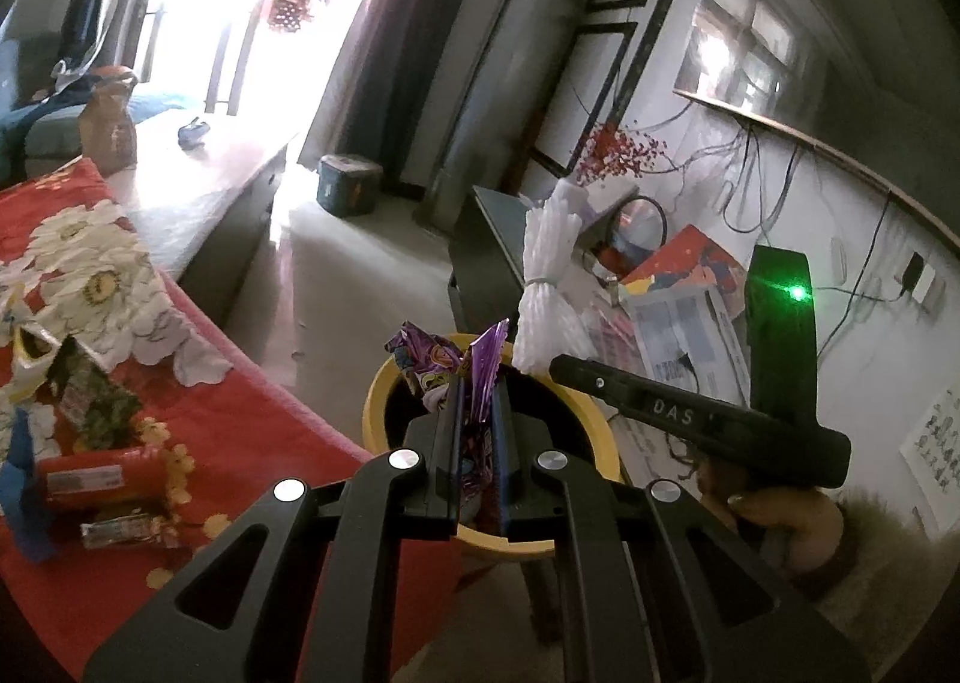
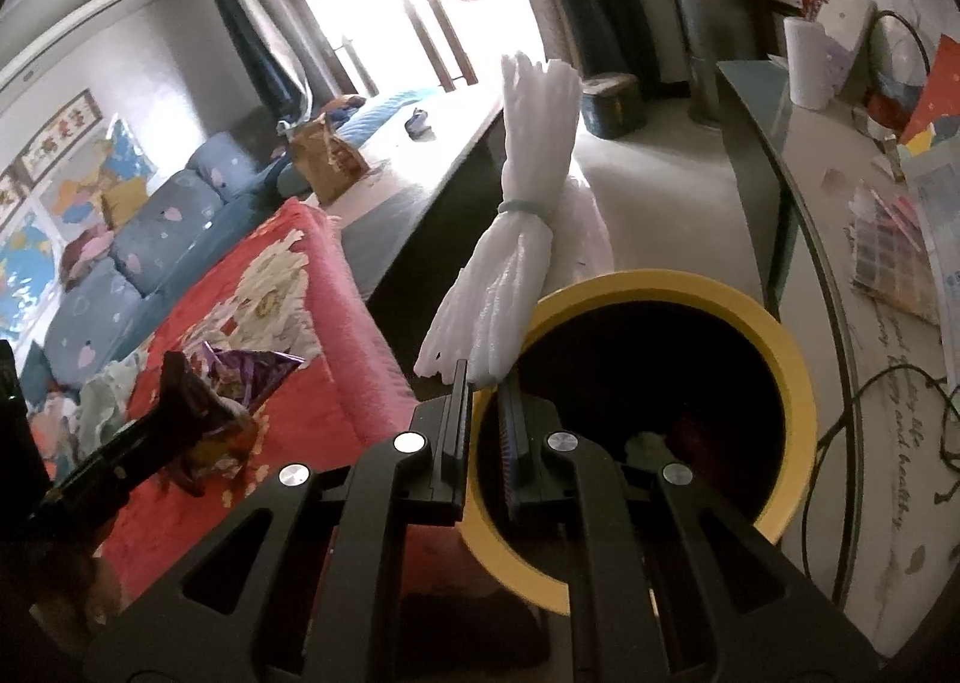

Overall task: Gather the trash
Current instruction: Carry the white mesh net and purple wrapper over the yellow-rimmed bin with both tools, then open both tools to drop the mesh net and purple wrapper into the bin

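Note:
My left gripper (image 1: 478, 383) is shut on a crinkled purple snack wrapper (image 1: 487, 350), which hangs over the near rim of a yellow bin (image 1: 375, 413) with a dark inside. My right gripper (image 2: 485, 377) is shut on the lower end of a white bundle (image 2: 528, 203) tied with a band. The bundle stands up beside the left rim of the yellow bin (image 2: 798, 383). Some trash lies dimly at the bottom. The left wrist view shows the right gripper (image 1: 555, 365) and white bundle (image 1: 546, 287) just right of the wrapper. The right wrist view shows the left gripper (image 2: 174, 368) with the purple wrapper (image 2: 240, 377).
A red floral cloth (image 1: 240, 431) to the left carries several wrappers, among them a red packet (image 1: 90, 479). A glass-topped table (image 2: 840, 323) with papers and cables stands right of the bin. A brown paper bag (image 1: 108, 125) stands on a long low table, and a blue sofa (image 2: 150, 239) lies behind.

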The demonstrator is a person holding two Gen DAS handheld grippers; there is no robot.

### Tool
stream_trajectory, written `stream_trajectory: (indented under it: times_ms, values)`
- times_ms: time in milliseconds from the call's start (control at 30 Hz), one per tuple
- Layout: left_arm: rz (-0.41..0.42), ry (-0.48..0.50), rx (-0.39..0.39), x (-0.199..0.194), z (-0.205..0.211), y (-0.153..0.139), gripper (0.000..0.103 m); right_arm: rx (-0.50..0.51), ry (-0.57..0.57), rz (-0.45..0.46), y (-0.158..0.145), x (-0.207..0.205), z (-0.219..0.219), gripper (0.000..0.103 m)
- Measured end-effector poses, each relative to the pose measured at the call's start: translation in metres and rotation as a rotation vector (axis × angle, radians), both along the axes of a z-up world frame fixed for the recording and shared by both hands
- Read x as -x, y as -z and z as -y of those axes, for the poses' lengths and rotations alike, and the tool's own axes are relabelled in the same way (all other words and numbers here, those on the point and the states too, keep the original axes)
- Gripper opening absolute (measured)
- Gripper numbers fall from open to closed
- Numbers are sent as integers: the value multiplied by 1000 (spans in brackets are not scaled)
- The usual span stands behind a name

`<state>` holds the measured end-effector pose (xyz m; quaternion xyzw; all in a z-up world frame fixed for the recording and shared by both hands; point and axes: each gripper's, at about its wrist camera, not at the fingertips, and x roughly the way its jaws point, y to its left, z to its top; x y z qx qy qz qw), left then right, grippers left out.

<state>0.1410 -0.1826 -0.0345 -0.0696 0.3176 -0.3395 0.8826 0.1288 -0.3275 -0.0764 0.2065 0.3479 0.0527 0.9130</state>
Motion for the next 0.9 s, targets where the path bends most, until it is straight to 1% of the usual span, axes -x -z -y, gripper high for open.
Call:
stream_trajectory:
  times_ms: [300,667,900]
  values:
    - [-18,31,-24,-11,24,13,8,-17,43,-37,16,-1,19,5]
    - [-49,55,-40,-23,43,29,8,-29,77,-91,36,-3,33,5]
    - [-84,74,-46,-34,55,42,8,-37,91,-135,51,-3,43,5]
